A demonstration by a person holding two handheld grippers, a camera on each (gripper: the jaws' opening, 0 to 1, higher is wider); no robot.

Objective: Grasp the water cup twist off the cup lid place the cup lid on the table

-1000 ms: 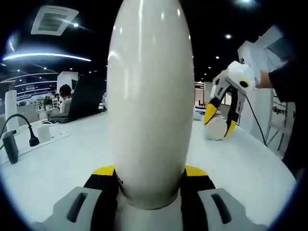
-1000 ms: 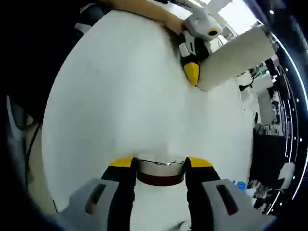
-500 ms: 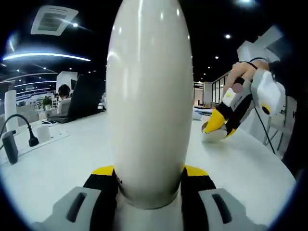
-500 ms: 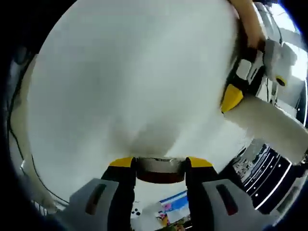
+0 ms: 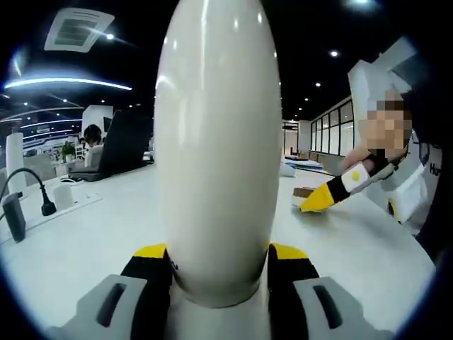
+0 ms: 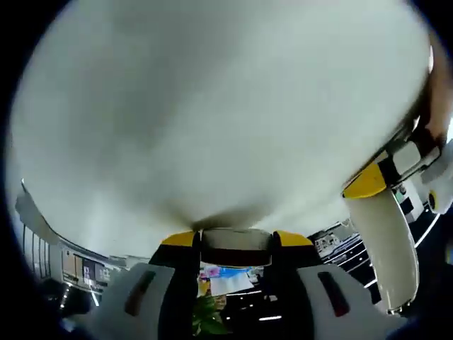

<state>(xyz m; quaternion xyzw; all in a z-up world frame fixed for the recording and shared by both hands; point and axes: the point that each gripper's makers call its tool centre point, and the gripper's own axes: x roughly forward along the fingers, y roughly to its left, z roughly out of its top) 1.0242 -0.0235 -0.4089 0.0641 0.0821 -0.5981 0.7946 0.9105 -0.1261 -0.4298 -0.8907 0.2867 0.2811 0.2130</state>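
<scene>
Cup, white and upright, stays clamped at its base in the left gripper, above the desk. Beyond it the right gripper has rolled flatter. Right gripper view: its fingers grasp the lid, now against the desk.

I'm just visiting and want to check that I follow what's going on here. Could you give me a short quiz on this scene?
1. True or false: the left tongs are clamped on the white cup.
2. What do the right tongs hold? A) the lid B) a spoon C) a phone
3. Fill in: the table is ___ in colour.

Key: 1 true. 2 A. 3 white.
</scene>
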